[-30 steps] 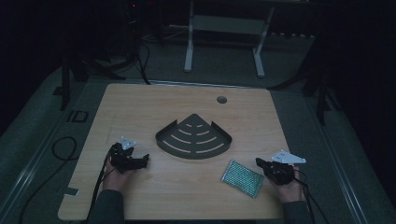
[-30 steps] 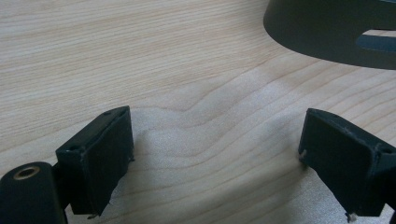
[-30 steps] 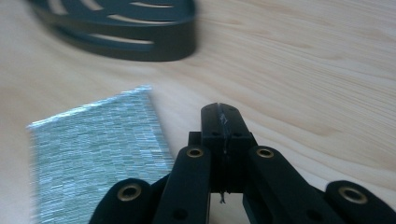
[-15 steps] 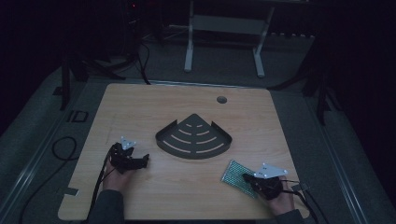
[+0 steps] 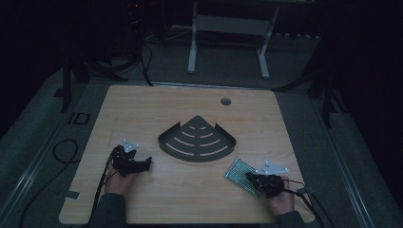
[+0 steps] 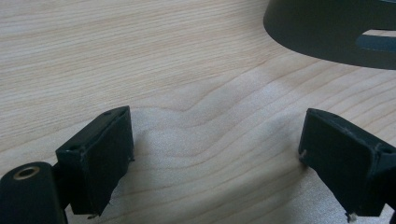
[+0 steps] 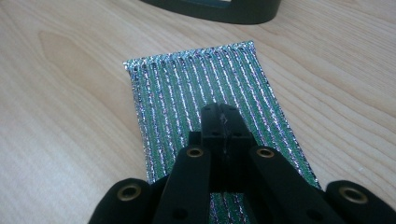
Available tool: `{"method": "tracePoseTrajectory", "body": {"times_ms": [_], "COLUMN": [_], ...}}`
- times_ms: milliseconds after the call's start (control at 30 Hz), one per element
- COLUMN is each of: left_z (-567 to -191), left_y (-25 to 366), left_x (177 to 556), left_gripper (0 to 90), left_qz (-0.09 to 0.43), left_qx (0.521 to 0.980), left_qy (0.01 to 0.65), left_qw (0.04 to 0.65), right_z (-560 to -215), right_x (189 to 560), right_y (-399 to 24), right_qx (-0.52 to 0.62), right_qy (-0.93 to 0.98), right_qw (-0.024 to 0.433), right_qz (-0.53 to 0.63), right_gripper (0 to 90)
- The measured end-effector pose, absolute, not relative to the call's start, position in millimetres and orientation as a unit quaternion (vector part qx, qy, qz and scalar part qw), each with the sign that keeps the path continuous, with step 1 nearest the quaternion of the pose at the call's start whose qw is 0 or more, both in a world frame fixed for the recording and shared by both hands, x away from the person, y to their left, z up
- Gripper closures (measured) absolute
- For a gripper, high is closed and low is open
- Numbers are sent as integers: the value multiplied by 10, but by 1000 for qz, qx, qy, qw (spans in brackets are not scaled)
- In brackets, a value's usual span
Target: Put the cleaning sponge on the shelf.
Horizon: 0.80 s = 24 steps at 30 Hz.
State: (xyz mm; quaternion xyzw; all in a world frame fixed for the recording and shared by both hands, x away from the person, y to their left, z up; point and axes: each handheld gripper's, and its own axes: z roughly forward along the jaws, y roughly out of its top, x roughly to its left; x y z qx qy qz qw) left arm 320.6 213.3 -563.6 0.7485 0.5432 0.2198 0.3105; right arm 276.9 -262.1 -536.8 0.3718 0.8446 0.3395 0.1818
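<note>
Here the green striped scouring pad (image 7: 210, 102) lies flat on the desk (image 5: 142, 109) directly under the right claw (image 7: 222, 119), whose jaws are pressed together over its near half, its long axis running away toward the dark corner shelf tray (image 5: 197, 140). The left claw (image 6: 219, 158), jaws spread and empty, rests well apart across the desk, so the right hand is nearer.

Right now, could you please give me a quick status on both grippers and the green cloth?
Left gripper open, resting on bare table. Right gripper shut, jaws over the green sparkly cloth. Cloth flat, just short of the dark corner tray. Nothing in the way.
</note>
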Motion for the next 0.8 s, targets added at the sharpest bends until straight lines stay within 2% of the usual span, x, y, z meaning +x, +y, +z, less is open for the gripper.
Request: {"method": "tracePoseTrajectory", "body": {"times_ms": [333,733,800], "left_z": [-5636,-5636,-5636], "left_y": [2133,2132,2132], "left_x": [3206,3206,3206], "left_gripper": [105,105,105], "left_qz": [220,220,220], "left_qx": [748,748,748], "left_qy": [543,544,544], "left_qw": [310,310,310], "right_z": [-5369,-5351,-5339], "right_x": [2829,2844,2851], "right_y": [-2599,-2436,-2432], "right_qx": [406,395,393], "right_qy": [828,837,837], "right_qw": [171,197,197], "right_qz": [346,325,326], "right_gripper": [890,867,832]}}
